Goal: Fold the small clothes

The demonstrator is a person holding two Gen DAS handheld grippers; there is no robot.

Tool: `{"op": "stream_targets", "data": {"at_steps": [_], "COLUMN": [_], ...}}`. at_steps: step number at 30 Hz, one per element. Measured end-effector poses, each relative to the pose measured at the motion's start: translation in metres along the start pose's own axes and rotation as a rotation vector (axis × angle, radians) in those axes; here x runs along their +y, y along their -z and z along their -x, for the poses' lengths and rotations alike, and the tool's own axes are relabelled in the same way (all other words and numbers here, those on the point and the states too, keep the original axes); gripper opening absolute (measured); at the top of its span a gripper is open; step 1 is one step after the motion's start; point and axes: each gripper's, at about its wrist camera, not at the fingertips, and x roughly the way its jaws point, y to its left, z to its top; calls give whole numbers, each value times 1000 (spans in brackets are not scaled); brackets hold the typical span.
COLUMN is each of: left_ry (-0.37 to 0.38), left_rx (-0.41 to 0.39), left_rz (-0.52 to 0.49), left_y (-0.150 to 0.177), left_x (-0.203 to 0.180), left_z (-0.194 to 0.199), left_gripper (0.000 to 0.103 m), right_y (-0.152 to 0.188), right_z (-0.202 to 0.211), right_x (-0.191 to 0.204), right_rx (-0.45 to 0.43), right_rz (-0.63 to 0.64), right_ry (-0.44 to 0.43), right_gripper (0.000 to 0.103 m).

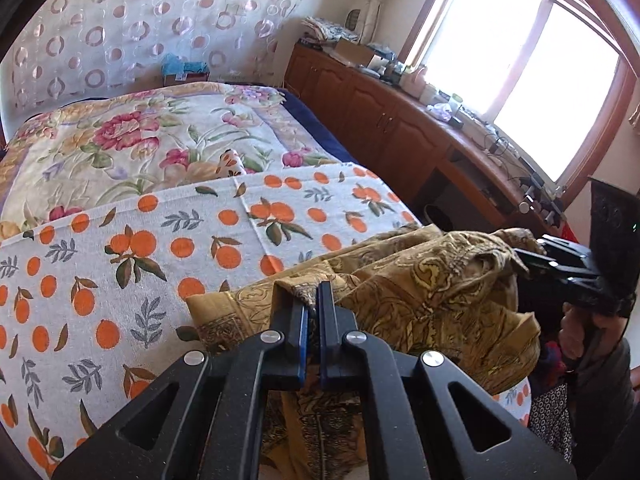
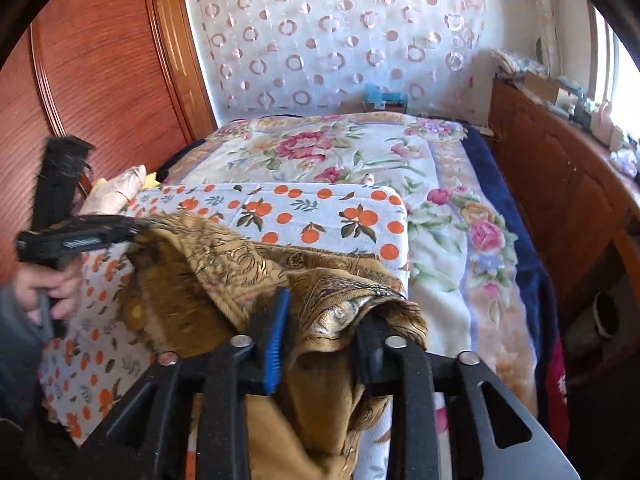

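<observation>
Where orange-print towel (image 1: 168, 264) overlies floral blanket (image 1: 132, 136), wooden cabinets (image 1: 372, 116) alongside

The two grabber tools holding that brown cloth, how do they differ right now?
The left gripper has its fingers nearly together, pinching a thin edge of the brown patterned garment. The right gripper has its fingers set wide apart, with a thick bunch of garment between and draped over them. The left's blue pads face each other closely; on the right only one blue pad shows. Both are black and hold the same garment above the orange-print towel.
</observation>
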Motion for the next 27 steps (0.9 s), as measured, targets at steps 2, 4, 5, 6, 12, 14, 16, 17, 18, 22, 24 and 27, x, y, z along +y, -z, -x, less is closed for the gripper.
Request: {"op": "stream_targets", "data": {"at_steps": [2, 4, 5, 6, 12, 14, 16, 17, 18, 22, 24, 27], "left_ry": [-5, -4, -1, 0, -5, -10, -17, -20, -24, -36, -45, -48], "left_rx": [7, 9, 9, 9, 17, 24, 27, 27, 26, 26, 31, 39], "left_rz": [-1, 6, 14, 21, 43, 45, 41, 36, 32, 21, 13, 13], "left_y": [2, 4, 5, 5, 7, 7, 7, 7, 7, 6, 7, 7], "left_x": [3, 6, 8, 10, 17, 17, 16, 15, 15, 12, 12, 13], "left_z": [-3, -4, -4, -4, -9, -12, -13, -13, -13, -13, -15, -19], "left_gripper": [5, 5, 5, 5, 5, 5, 5, 5, 5, 5, 5, 5], "right_y": [-2, -8, -13, -17, -22, -12, 3, 13, 21, 43, 53, 65], "right_z": [-3, -6, -9, -7, 20, 24, 26, 27, 27, 30, 34, 38], "right_x": [-1, -7, -13, -17, -25, -12, 7, 18, 27, 59, 72, 81], "right_rx": [16, 33, 39, 35, -25, -15, -9, -6, -1, 15, 18, 48], "right_rz": [-6, -37, -67, -94, -89, -35, 29, 59, 82, 148, 169, 207], "right_ry": [-5, -20, -33, -32, 40, 76, 110, 119, 124, 143, 150, 172], "right_gripper": [37, 41, 45, 48, 52, 52, 52, 52, 52, 52, 52, 52]}}
